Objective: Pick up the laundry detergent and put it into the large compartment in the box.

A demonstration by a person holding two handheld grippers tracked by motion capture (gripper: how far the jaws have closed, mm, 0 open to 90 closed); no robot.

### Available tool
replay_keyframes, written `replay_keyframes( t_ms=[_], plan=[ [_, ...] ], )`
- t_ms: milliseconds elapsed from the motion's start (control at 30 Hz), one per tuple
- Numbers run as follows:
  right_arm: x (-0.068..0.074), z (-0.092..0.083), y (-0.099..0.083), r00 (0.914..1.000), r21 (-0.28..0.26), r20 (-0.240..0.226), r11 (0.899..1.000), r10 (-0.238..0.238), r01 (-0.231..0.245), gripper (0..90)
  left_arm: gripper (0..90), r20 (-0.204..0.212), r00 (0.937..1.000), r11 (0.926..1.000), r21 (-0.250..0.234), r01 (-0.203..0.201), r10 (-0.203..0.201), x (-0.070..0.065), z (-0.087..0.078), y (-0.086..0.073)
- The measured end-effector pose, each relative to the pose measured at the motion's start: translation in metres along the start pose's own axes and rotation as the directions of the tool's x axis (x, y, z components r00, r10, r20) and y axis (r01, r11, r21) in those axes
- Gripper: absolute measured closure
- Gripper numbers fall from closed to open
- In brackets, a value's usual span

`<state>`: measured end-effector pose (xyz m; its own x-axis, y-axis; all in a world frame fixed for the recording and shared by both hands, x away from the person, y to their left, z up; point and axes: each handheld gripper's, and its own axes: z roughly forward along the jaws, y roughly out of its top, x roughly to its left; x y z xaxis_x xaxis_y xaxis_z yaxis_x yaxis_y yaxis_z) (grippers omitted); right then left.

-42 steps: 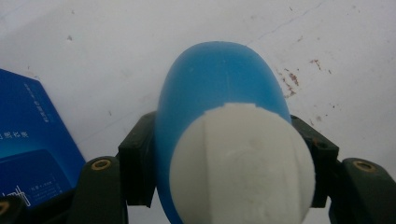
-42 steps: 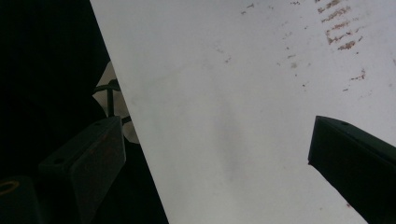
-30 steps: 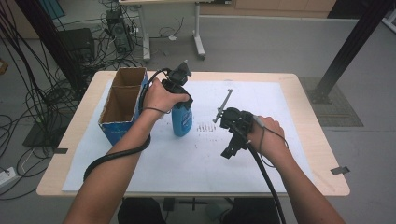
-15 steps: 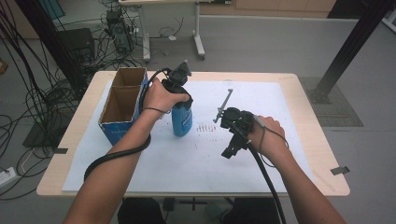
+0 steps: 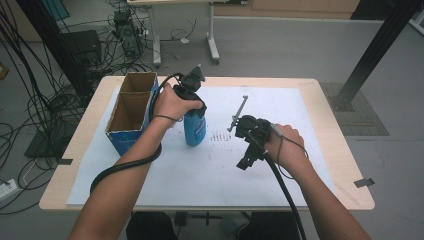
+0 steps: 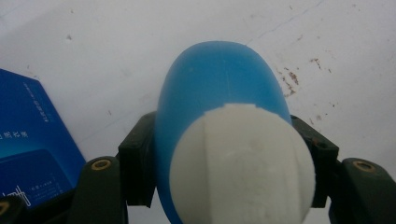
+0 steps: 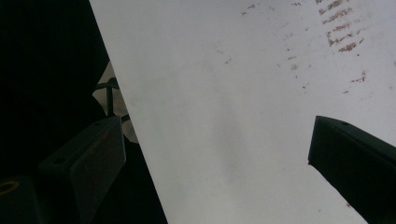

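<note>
Blue plastic, rounded and capped in white, sits between the jaws of the left gripper (image 6: 224,186): this is the blue bottle with a white cap (image 5: 194,127), standing upright on the white paper sheet (image 5: 280,175) that covers the wooden table (image 5: 345,195). In the left gripper view the black pads press on both sides of the bottle just below the cap, so the jaws are clamped on it. Just beside the bottle, toward the table's left edge, stands the open blue cardboard box with two compartments (image 5: 131,111); a corner of it appears in the left gripper view, close to the bottle but apart from it.

The right gripper (image 5: 248,150) hovers low over the bare paper, well apart from the bottle, its jaws wide apart with nothing between them.

The risk, as I judge it, lies in the grip: the bottle's wall is smooth and curved, and the pads hold it high up, so a quick lift or tilt could let it swing or slide out. Carrying it toward the box, its base could also catch the cardboard rim and tip the box.
</note>
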<state>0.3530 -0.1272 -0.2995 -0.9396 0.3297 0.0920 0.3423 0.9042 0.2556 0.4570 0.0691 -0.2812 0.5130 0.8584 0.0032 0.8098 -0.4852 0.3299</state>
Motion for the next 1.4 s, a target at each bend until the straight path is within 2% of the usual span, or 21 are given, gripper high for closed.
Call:
replay_keyframes(
  t_ms=[567,1400],
  plan=[
    [0.0006,0.0001,0.0018,1.0000,-0.004,0.003,1.000,-0.001,0.001,3.7,37.4,0.000,0.9999,0.9999,0.008,-0.013,0.013,0.0001,-0.0001,0.0007],
    [0.0005,-0.0007,0.0000,1.0000,-0.013,0.004,1.000,0.004,-0.004,3.7,37.8,0.005,1.0000,0.9998,0.022,-0.005,0.004,-0.0004,-0.0015,0.0023]
  ],
)
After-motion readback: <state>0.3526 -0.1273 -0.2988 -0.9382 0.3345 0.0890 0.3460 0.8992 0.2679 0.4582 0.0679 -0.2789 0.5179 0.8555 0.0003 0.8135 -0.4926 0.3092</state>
